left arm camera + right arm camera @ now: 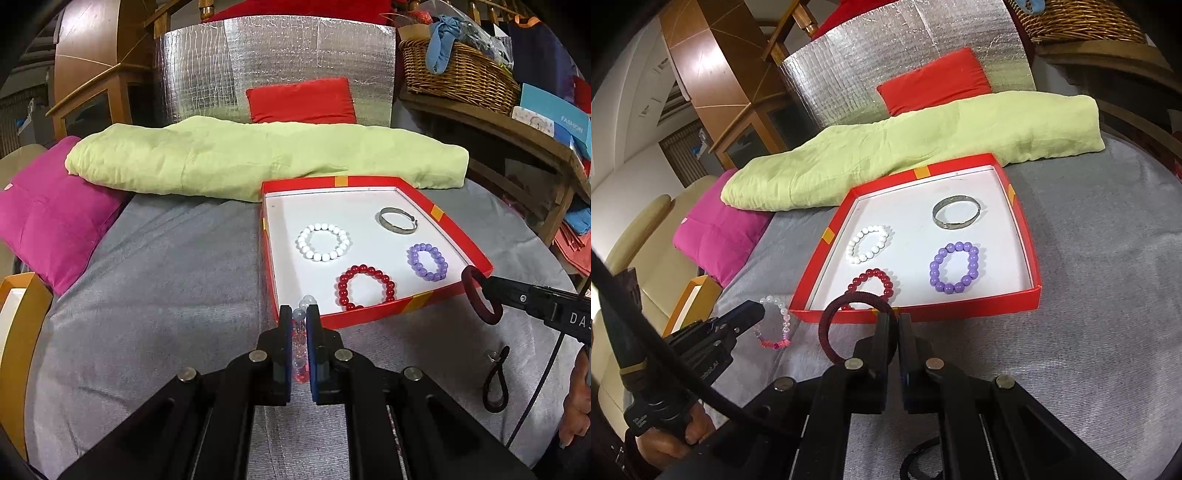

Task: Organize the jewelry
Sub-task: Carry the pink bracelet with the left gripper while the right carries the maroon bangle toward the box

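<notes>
My left gripper (299, 314) pinches a clear-and-pink bead bracelet (774, 325) just short of the red box's (373, 315) near-left corner. Open grey tabletop (155, 280) lies left. My right gripper (894, 321) clamps a maroon hair tie (834, 314) at the box's near rim.

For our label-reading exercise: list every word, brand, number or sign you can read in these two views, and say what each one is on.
"FASHION": white letters on the blue box on the wooden shelf at right.
"DA", cut off by the picture's edge: white letters on the body of the right hand-held gripper.
Small white print on the body of the left hand-held gripper: too blurred to read.
Nothing else carries readable text.
</notes>
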Available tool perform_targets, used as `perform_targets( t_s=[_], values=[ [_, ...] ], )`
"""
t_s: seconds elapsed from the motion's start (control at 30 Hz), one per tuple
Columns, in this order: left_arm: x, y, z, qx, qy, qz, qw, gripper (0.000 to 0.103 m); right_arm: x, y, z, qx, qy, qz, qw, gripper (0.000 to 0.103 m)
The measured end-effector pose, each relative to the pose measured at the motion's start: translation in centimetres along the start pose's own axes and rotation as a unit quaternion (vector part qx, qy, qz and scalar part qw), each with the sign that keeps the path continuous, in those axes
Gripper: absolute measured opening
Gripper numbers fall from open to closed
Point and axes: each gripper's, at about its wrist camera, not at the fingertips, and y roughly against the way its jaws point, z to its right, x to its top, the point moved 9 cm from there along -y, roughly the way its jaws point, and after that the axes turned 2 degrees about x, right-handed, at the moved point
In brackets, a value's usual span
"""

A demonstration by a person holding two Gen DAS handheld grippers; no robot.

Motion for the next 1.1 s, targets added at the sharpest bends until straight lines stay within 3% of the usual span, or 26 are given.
perform_targets(
  t_s=[0.43, 1.1],
  values=[
    [-0.1, -0.1, -0.1, 0.001, 0.002, -0.006, 1.0000, 0.007, 0.0, 0.0, -0.2, 0.006, -0.001, -0.002, 1.000, 0.005],
    [1.6, 1.4, 1.0, -0.053, 0.015, 0.040, 0.9977, 0.007, 1.5, -0.3, 0.9, 0.010, -0.027, 0.007, 1.000, 0.005]
  ],
)
